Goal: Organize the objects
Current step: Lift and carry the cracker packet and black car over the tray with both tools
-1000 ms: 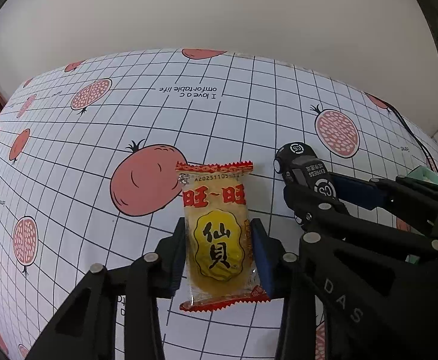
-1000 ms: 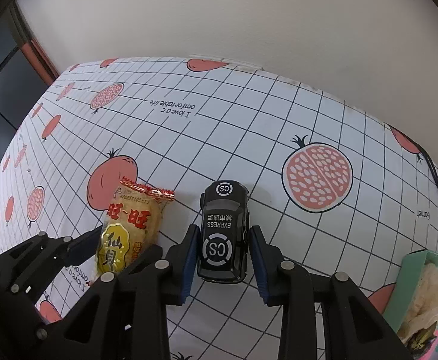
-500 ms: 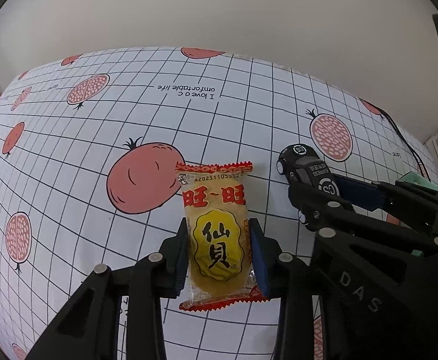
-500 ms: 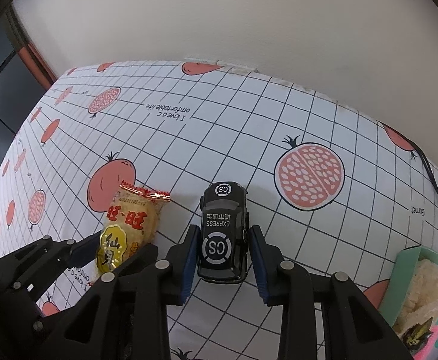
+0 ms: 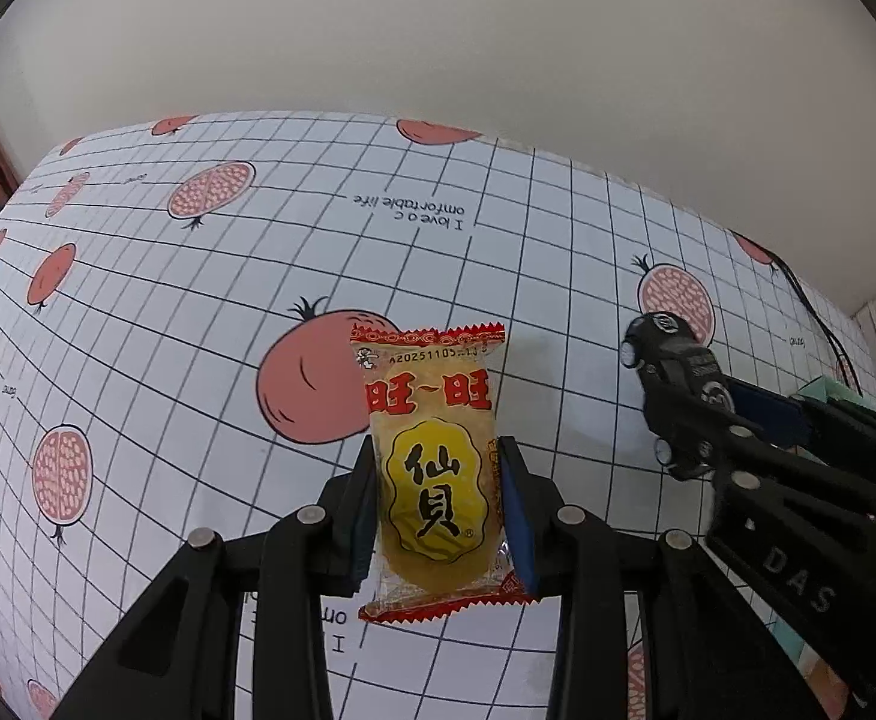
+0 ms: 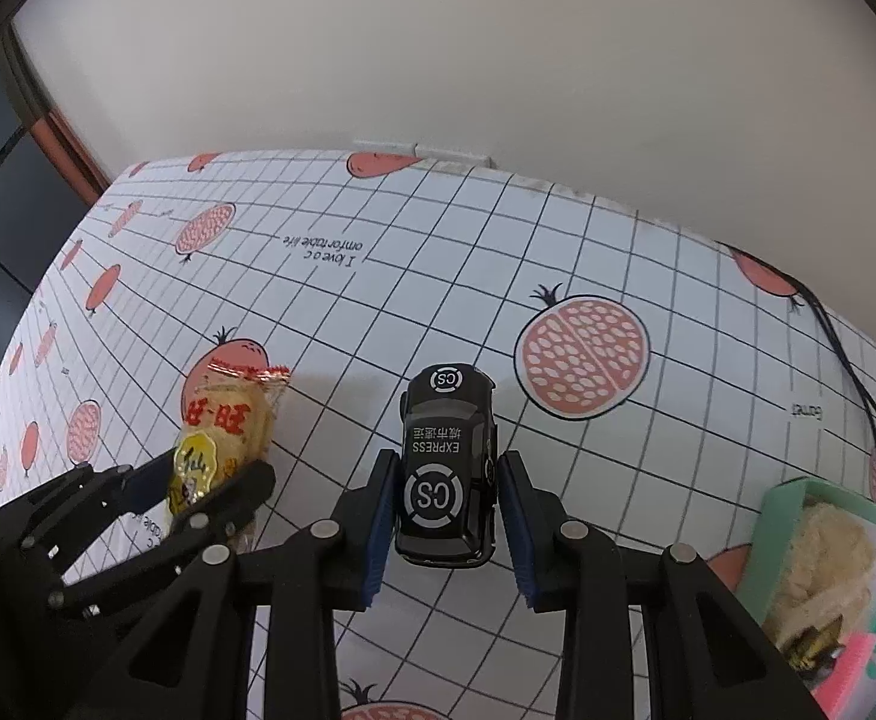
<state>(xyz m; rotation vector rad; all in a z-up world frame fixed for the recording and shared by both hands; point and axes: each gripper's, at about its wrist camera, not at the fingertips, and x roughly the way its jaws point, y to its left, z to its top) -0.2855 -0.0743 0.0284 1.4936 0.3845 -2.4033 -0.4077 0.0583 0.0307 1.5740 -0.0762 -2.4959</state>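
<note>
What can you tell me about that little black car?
The toy car is small, glossy black, seemingly hard plastic or metal. White "CS" rings mark its hood and roof, with "EXPRESS" printed between. It sits level between the right gripper's blue-padded fingers, which clamp its sides, above the pomegranate-print tablecloth.

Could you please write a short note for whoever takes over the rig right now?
Left hand-held gripper: shut on the rice cracker packet, which looks lifted off the tablecloth.
Right hand-held gripper: fingers on both sides of the black toy car; whether it is lifted is unclear.
A green box sits at the right edge of the table.
Done: both items grasped. Left: set each down in its place; the destination is not shown.
</note>
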